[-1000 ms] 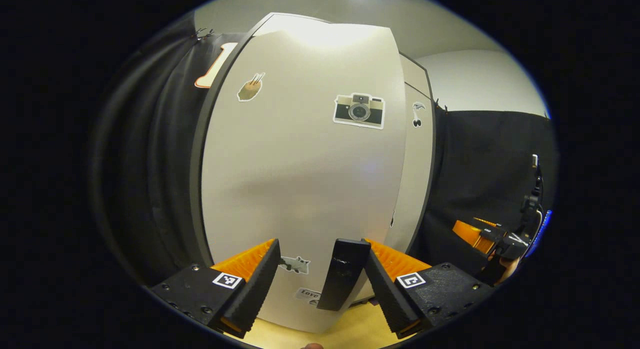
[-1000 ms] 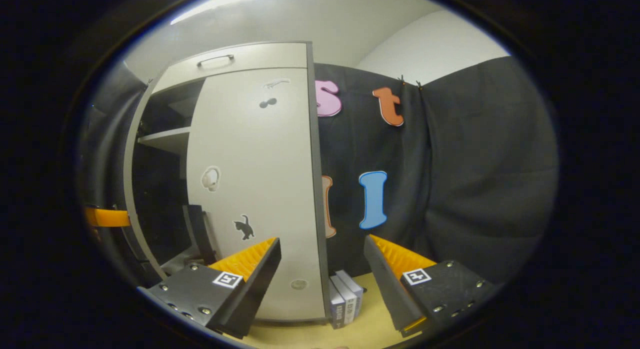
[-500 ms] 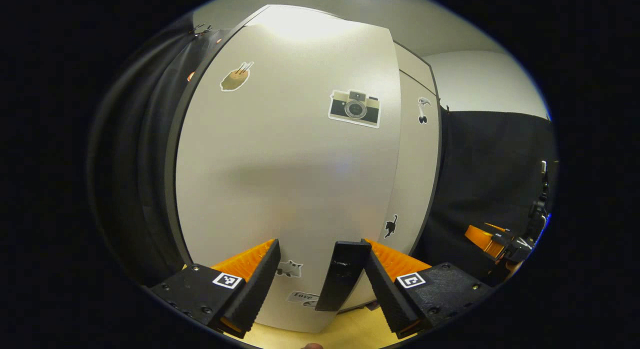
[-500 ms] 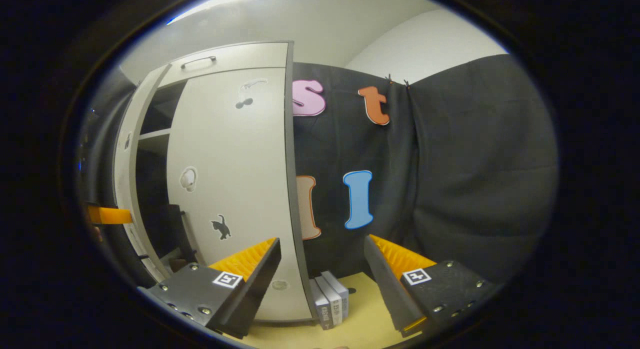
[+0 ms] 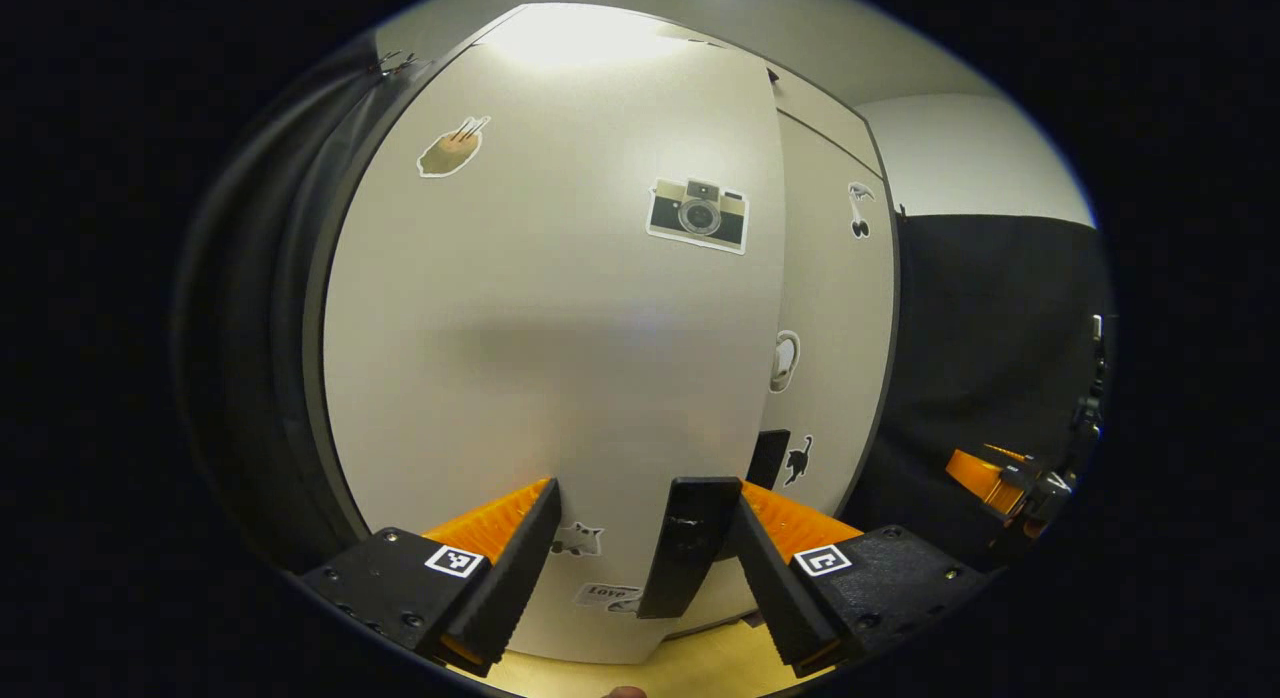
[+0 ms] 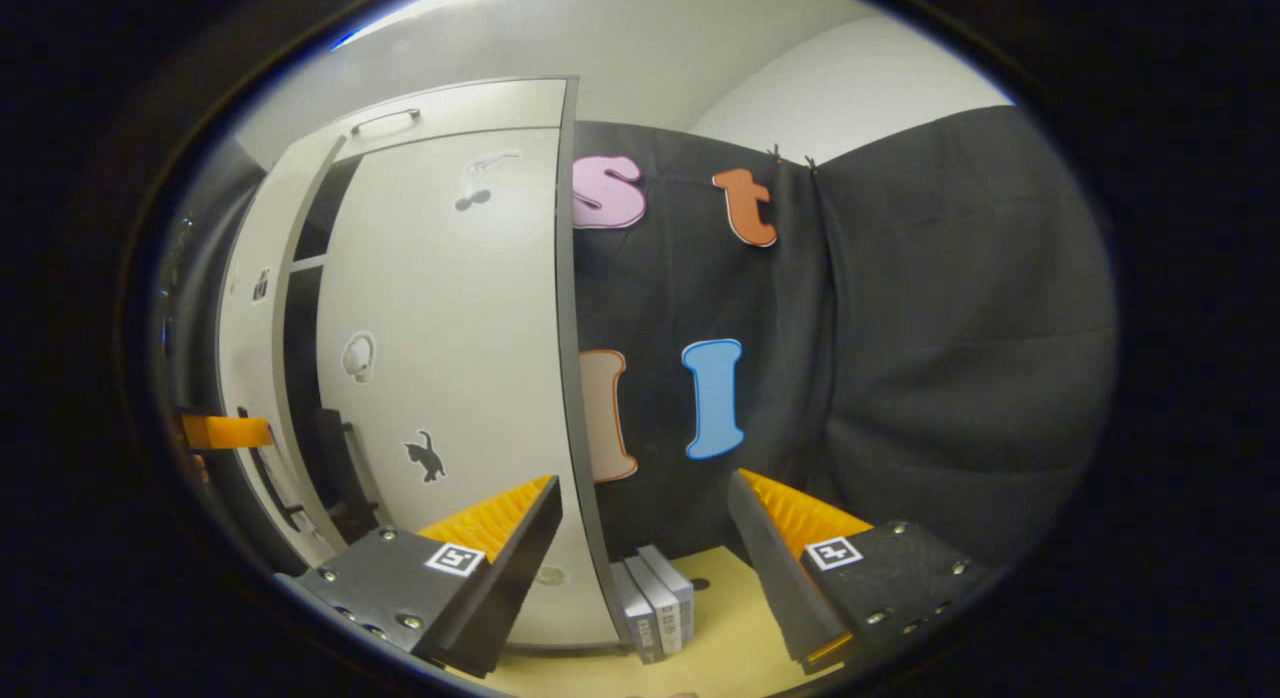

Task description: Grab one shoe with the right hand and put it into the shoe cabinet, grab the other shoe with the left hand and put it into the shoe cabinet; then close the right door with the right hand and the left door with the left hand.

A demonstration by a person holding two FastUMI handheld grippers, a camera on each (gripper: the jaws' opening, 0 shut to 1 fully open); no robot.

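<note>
Left claw (image 5: pixel 645 543): fingers apart, close against the left door (image 5: pixel 540 358), the door's dark handle (image 5: pixel 688 546) standing between them; contact cannot be told. Right claw (image 6: pixel 645 538): fingers apart, holding nothing, near the right door (image 6: pixel 450 358). Shoe cabinet (image 6: pixel 470 108): a narrow dark gap separates the 2 doors. Shoes cannot be made out. Small boxes (image 6: pixel 655 608) stand on the counter (image 6: pixel 720 638).

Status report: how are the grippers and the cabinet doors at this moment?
Left gripper open, against left door beside its handle. Right gripper open, empty. Right door shut; left door nearly shut, narrow gap. Nothing blocking.
</note>
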